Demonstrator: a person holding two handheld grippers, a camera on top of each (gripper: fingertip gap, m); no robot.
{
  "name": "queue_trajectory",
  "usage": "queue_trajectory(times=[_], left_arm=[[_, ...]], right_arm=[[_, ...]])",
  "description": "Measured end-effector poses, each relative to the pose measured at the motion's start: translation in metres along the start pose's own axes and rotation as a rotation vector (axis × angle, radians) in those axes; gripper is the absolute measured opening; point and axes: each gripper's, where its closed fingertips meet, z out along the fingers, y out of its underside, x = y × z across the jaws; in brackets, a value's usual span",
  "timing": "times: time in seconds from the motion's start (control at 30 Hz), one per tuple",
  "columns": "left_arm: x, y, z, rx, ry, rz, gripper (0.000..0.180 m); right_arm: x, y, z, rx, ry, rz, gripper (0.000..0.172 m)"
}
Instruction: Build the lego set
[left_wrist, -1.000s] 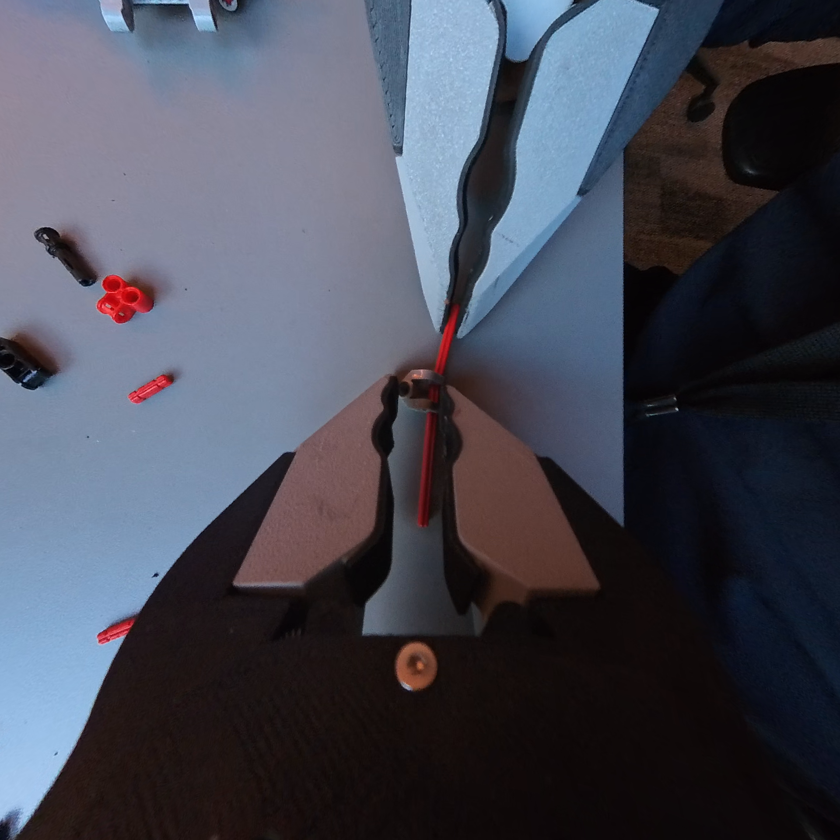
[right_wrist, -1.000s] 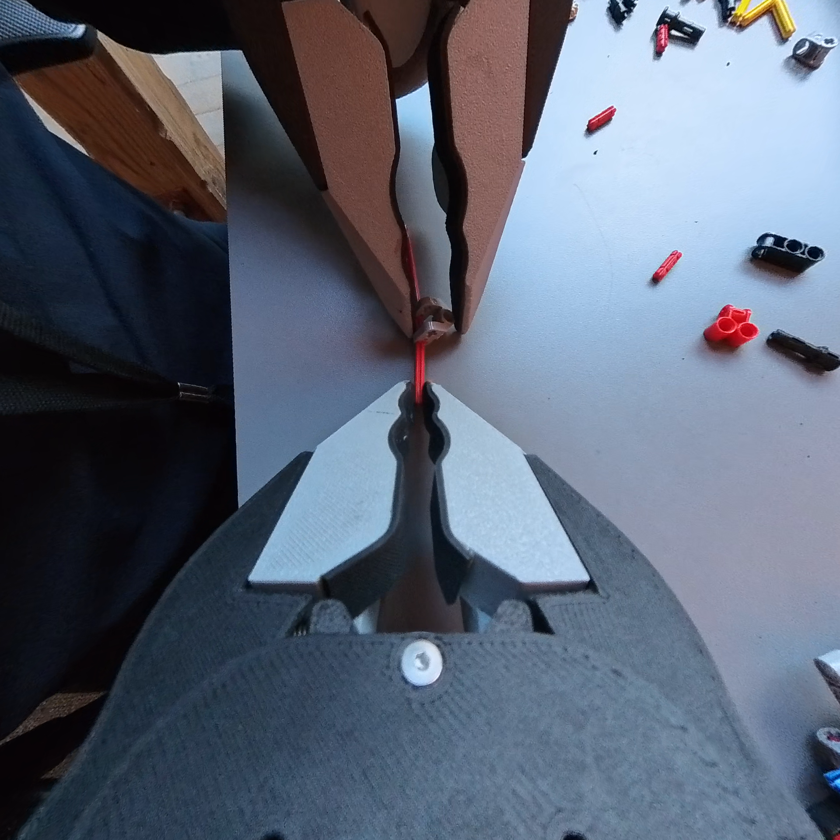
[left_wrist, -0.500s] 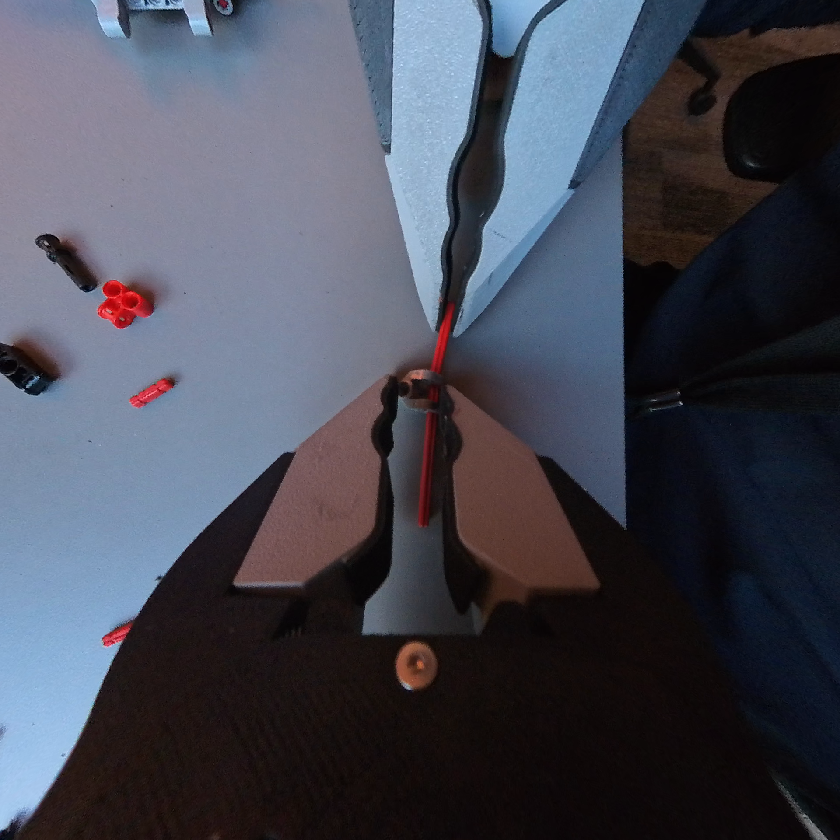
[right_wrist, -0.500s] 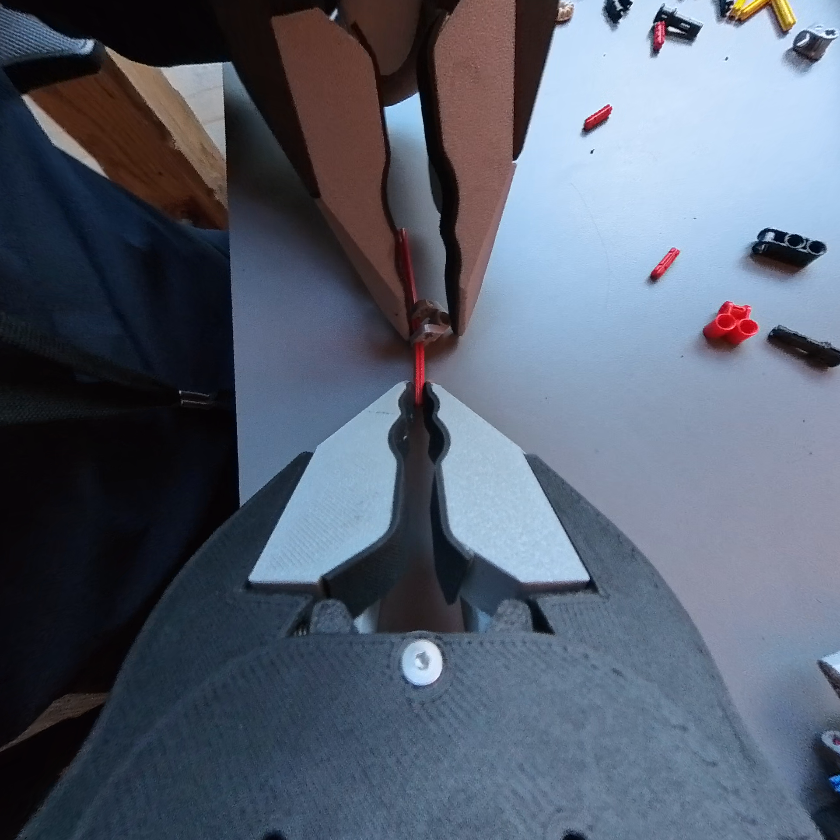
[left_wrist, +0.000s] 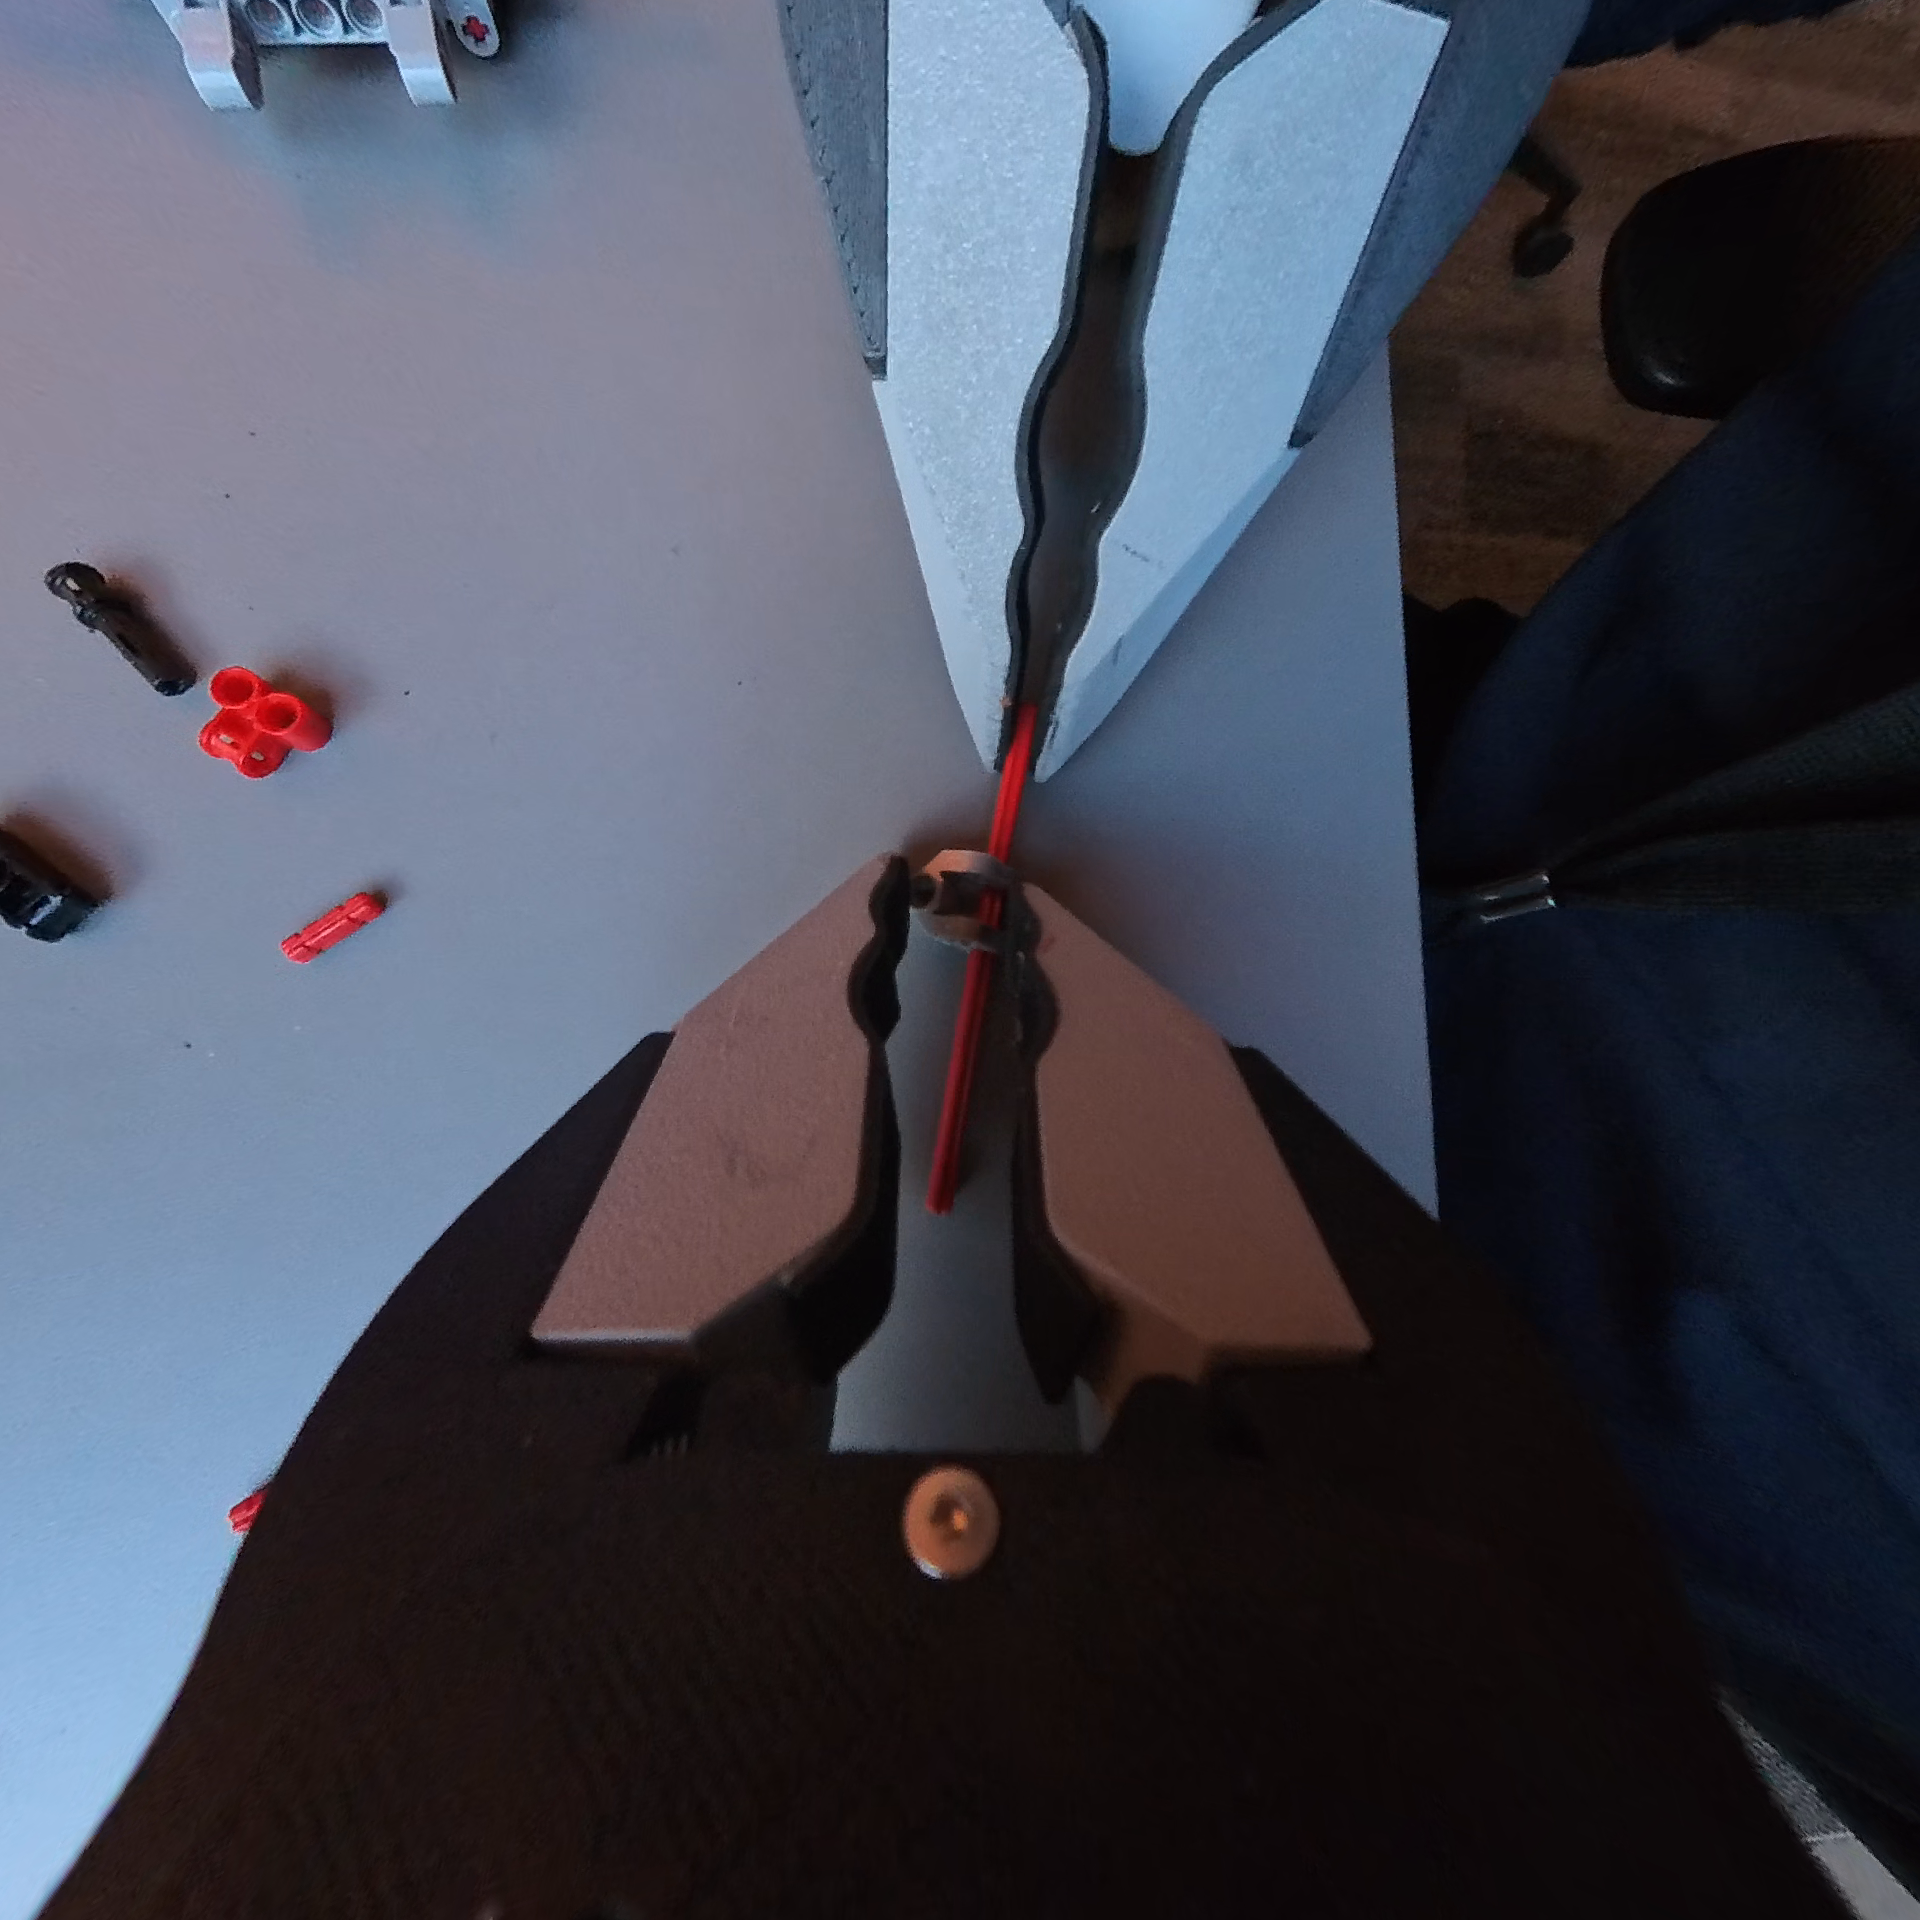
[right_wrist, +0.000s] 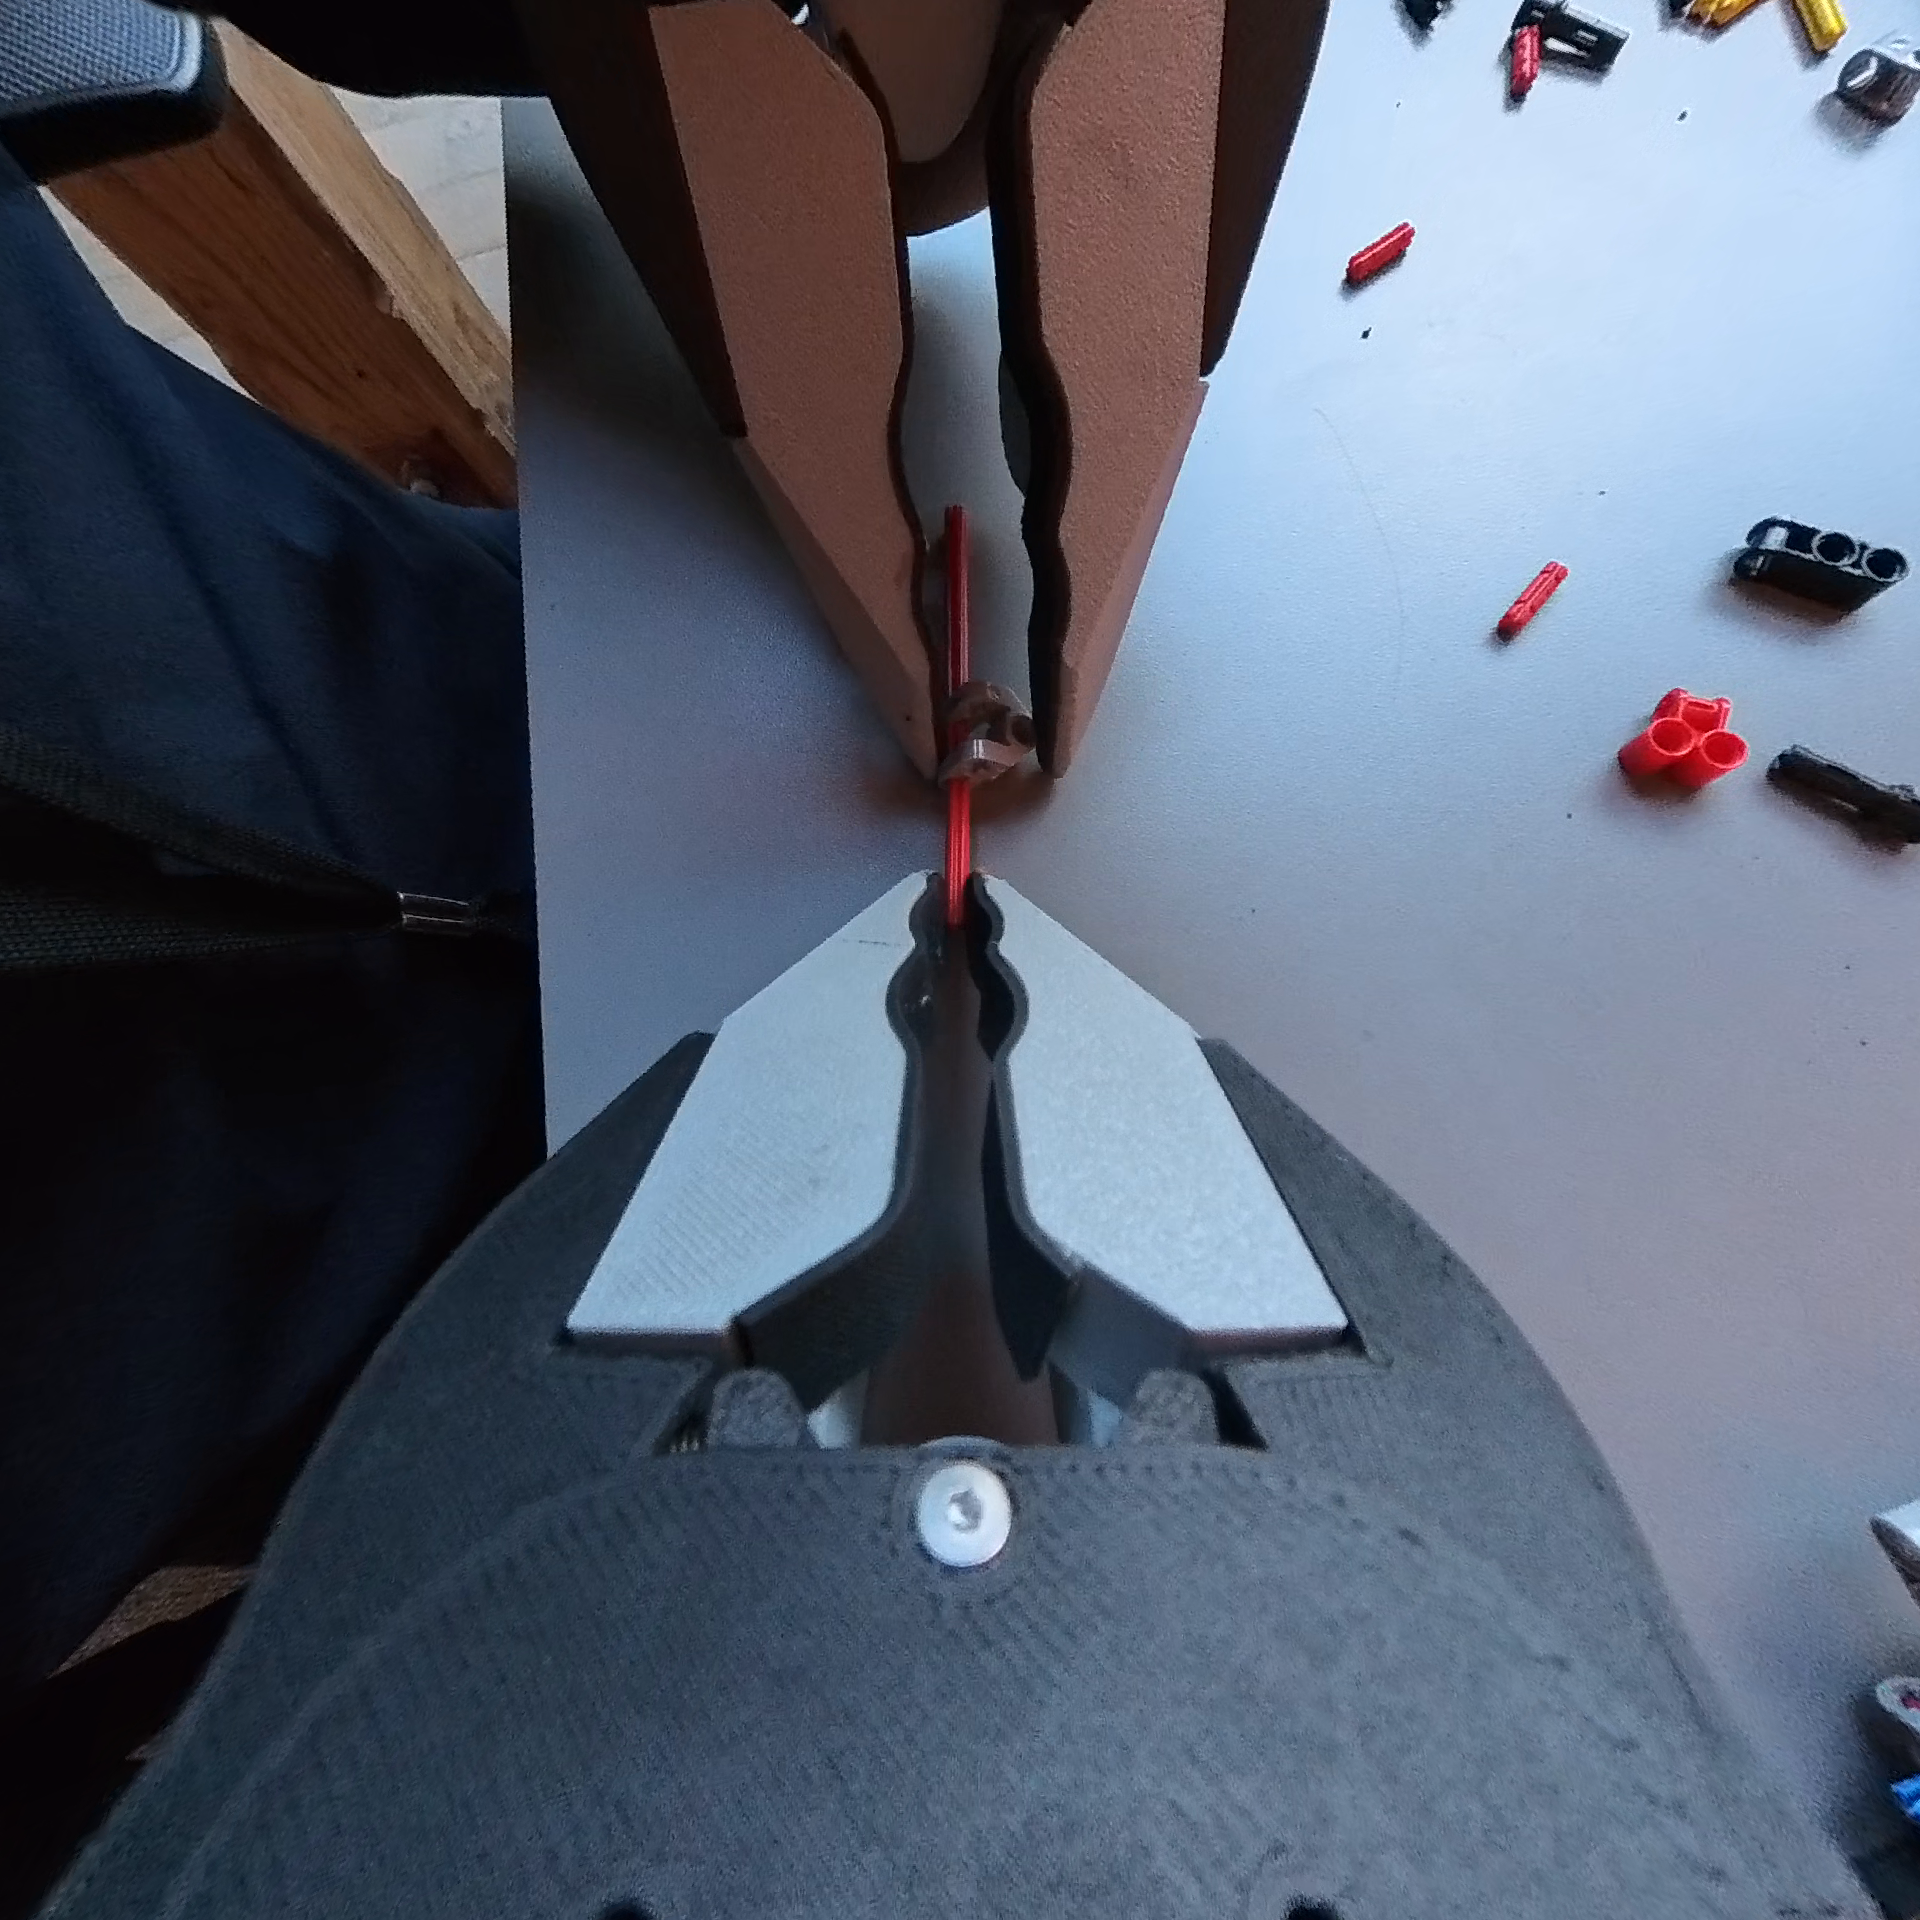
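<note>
In the left view, my left tongs (left_wrist: 961, 899) in the middle pinch a small grey piece (left_wrist: 961, 896) with the red rod (left_wrist: 966, 1039) poked through it. If I tilt, the rod may jam or bend. In the right view, my right tongs (right_wrist: 951, 896) squeeze the rod's tip at the middle. So little is held that it could slip out.

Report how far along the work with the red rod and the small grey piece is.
Done: the red rod already passes through the small grey piece, its far end sticking out between the left gripper's fingers. In hand: the right gripper pinches one rod end at its tips, while the left gripper clamps the grey piece, both just above the table. Left: loose red and black parts lie untouched on the table.
</note>
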Motion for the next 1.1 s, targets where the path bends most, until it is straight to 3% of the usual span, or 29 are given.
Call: queue_trajectory(times=[0.83,0.97,1.1], left_arm=[[0.003,-0.002,0.0,0.069,0.078,-0.026,0.011],[-0.001,0.0,-0.003,-0.015,-0.002,0.009,0.015],[-0.005,0.002,-0.011,0.003,-0.07,-0.004,0.021]], right_arm=[[0.001,-0.003,0.002,-0.008,-0.065,-0.01,0.001],[0.004,-0.004,0.003,-0.002,-0.092,0.034,0.001],[0.004,-0.005,0.004,0.003,-0.069,0.014,0.001]])
